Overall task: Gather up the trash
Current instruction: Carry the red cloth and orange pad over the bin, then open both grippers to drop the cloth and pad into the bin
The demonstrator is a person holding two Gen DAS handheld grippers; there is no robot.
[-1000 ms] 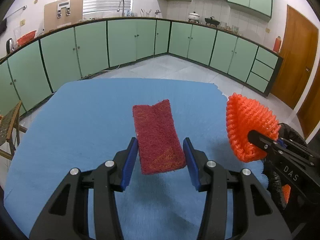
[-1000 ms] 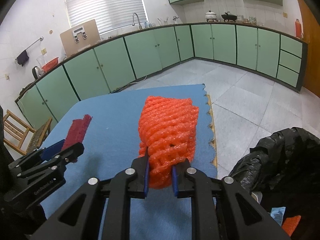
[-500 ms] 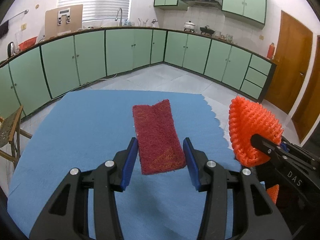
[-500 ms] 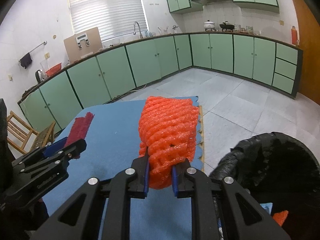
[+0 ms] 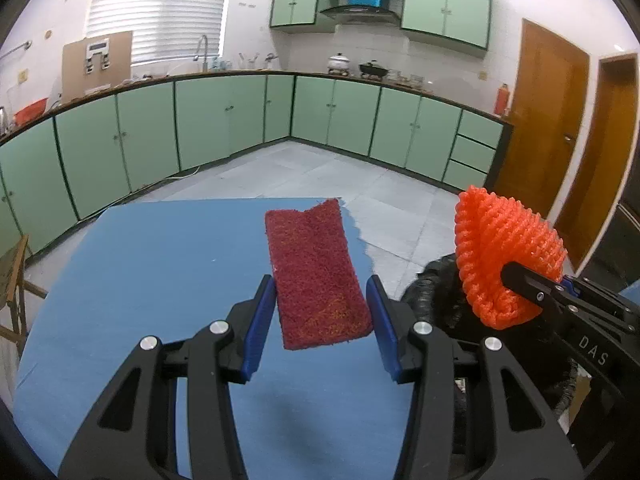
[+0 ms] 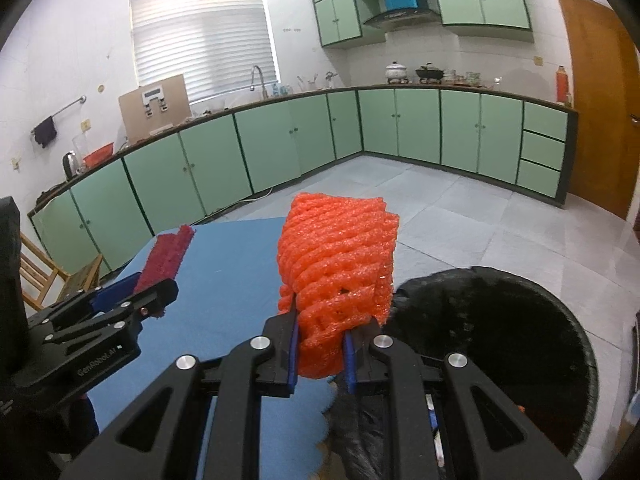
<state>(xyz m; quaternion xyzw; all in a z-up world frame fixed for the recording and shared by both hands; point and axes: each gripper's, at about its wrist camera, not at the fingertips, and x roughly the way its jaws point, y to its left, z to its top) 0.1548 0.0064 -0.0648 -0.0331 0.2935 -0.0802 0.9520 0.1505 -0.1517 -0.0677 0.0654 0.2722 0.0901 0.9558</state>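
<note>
Two pieces are mid-carry. Left wrist: left tongs [image 5: 322, 320] grip the red scrubbing pad [image 5: 318, 276] above the table [image 5: 160, 264]. Right wrist: right tongs [image 6: 320, 348] pinch the orange foam net [image 6: 336, 264] beside the bin [image 6: 500, 344]; next, swing over its mouth and release.

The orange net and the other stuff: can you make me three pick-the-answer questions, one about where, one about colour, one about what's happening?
1. Where is the black trash bag?
A. right of the blue table
B. on the counter
C. under the chair

2. What colour is the scouring pad?
A. green
B. dark red
C. yellow

3. What is the right gripper doing?
A. hanging open
B. pinching the orange foam net
C. gripping the pad

Answers: 1 A, it gapes beside the table edge. 2 B, plainly dark red. 3 B, net squeezed between its fingers.
</note>
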